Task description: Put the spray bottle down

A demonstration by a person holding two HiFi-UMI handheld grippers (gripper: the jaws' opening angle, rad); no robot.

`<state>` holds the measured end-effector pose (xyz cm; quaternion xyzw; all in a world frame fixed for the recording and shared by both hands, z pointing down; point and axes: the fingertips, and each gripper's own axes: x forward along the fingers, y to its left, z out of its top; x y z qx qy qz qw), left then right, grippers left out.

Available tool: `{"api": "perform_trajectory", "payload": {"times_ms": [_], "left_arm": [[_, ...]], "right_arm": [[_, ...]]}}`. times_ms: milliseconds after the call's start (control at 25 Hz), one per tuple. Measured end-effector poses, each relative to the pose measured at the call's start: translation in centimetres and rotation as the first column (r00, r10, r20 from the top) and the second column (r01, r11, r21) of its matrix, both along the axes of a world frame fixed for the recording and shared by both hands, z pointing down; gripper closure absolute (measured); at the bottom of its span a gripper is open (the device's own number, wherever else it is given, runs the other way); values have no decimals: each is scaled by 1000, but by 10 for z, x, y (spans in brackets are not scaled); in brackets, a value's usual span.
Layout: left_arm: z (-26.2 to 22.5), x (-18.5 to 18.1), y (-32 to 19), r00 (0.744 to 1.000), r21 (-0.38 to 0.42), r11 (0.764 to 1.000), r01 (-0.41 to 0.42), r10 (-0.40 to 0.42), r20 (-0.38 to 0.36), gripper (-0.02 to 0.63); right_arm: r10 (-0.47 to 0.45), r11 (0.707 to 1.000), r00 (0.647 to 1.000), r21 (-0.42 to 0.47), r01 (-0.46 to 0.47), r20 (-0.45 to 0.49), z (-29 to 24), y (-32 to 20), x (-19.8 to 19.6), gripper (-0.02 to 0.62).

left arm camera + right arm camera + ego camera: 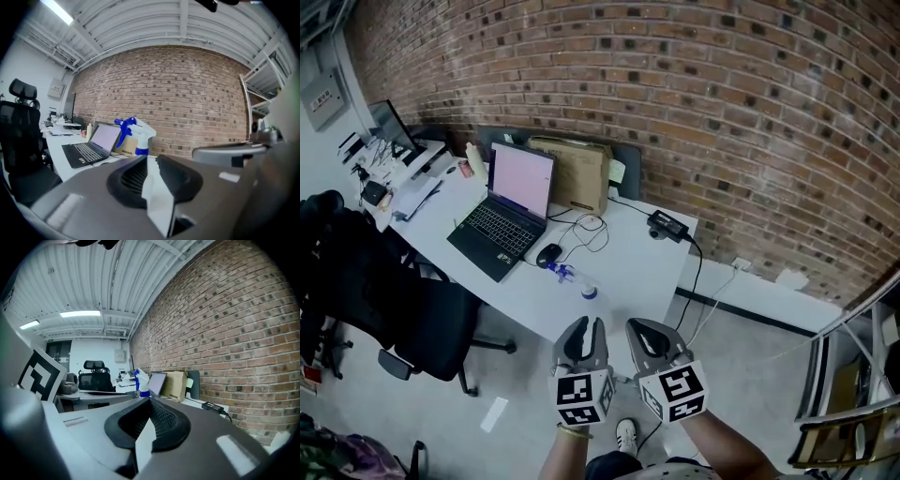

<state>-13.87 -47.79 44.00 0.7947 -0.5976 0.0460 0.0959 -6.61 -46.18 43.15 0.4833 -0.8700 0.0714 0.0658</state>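
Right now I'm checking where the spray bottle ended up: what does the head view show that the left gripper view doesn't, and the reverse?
Only the head view: the mouse, the power adapter and the floor. Only the left gripper view: the ceiling light. Both: the spray bottle standing free on the white desk, plus the open laptop and the brick wall.
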Motion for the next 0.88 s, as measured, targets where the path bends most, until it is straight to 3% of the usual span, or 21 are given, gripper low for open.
{"api": "perform_trajectory", "payload": {"times_ms": [160,320,880], "left_arm": [[-2,-6,40,997,-15,997,70,-70,-13,597],[-11,-1,77,995,-12,996,94,-94,-43,598],[-26,11,144,991,10,991,133,-133,-1,598]], "right_arm": [[-21,1000,1000,9,21,7,-4,32,2,597],[-48,999,999,19,48,8,-8,63,5,597],[-78,997,997,17,78,0,-14,122,19,597]]}}
